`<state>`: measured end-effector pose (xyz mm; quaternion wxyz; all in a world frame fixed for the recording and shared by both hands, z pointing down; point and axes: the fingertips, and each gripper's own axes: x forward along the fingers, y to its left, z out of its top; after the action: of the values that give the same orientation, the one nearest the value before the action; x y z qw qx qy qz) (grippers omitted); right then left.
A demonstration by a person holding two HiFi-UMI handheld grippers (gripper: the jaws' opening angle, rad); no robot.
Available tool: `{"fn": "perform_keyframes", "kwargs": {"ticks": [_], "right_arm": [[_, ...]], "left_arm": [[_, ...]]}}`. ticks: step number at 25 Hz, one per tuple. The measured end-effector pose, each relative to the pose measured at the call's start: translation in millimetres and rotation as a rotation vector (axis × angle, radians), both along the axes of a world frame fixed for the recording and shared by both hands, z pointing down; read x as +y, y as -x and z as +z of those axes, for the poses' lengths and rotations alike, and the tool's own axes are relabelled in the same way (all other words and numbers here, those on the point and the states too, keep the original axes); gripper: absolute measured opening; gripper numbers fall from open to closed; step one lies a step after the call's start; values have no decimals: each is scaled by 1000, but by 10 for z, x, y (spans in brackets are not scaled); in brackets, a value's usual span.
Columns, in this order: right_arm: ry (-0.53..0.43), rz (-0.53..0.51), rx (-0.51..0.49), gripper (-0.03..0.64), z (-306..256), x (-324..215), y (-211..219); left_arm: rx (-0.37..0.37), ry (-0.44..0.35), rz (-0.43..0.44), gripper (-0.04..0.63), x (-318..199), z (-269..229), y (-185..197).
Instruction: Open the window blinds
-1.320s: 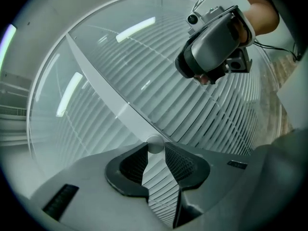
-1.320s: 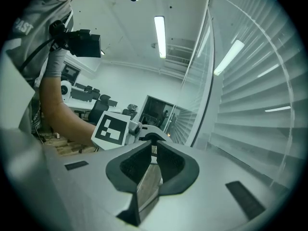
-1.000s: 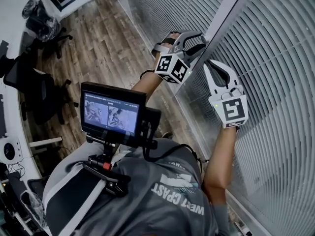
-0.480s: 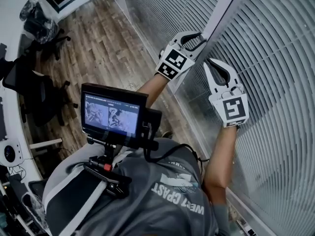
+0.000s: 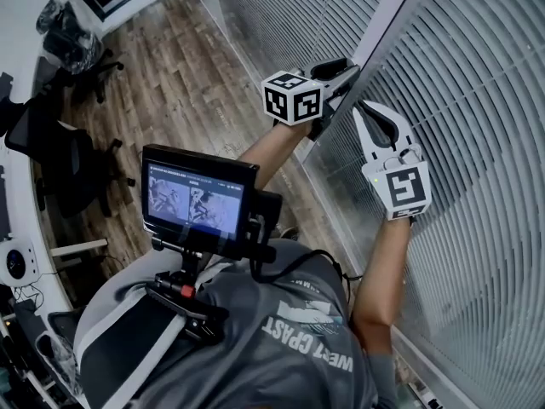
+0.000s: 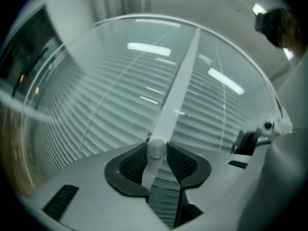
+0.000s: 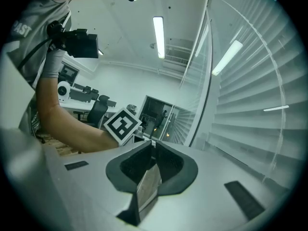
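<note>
At the window, between the black ribbed pads of the left gripper (image 6: 157,154), the rounded end of a slim white plastic blind wand (image 6: 177,93) is pinched. The jaws have just been closing and now clamp it from both sides. From there the wand runs up and away across the pale horizontal-slat window blinds (image 6: 91,105). Seen from above, the left gripper (image 5: 341,68) is held close against the white upright window frame post (image 5: 387,20), and its cube with black square markers (image 5: 291,97) faces up and towards the room.

The right gripper (image 7: 153,146) has its jaws drawn together, the tips meeting. I can make out nothing between them. It sits just beside the left one, a little nearer the person. The right gripper (image 5: 361,109) points at the same stretch of blinds (image 5: 477,143), and its own marker cube (image 5: 402,191) is at the wrist end. In its own view the slats (image 7: 260,95) fill the right side, and the left gripper's cube (image 7: 122,124) and a bare forearm (image 7: 62,119) show on the left.

The blinds hang down over both panes either side of the post, slats lying flat on one another. Behind the person are a brown wood-plank floor (image 5: 187,75) and dark office chairs (image 5: 68,160). A small black monitor (image 5: 196,196) is mounted on the chest rig.
</note>
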<state>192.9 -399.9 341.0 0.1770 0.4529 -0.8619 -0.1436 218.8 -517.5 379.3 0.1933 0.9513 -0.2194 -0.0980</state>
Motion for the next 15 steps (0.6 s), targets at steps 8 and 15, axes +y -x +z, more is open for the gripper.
{"fn": "perform_keyframes", "kwargs": {"ticks": [8, 15], "right_arm": [[4, 9, -14, 5, 11, 7, -42], [8, 5, -10, 5, 42, 18, 1]], "left_arm": [[-883, -982, -204, 123, 160, 26, -73], [-989, -1079, -216, 137, 113, 83, -92]]}}
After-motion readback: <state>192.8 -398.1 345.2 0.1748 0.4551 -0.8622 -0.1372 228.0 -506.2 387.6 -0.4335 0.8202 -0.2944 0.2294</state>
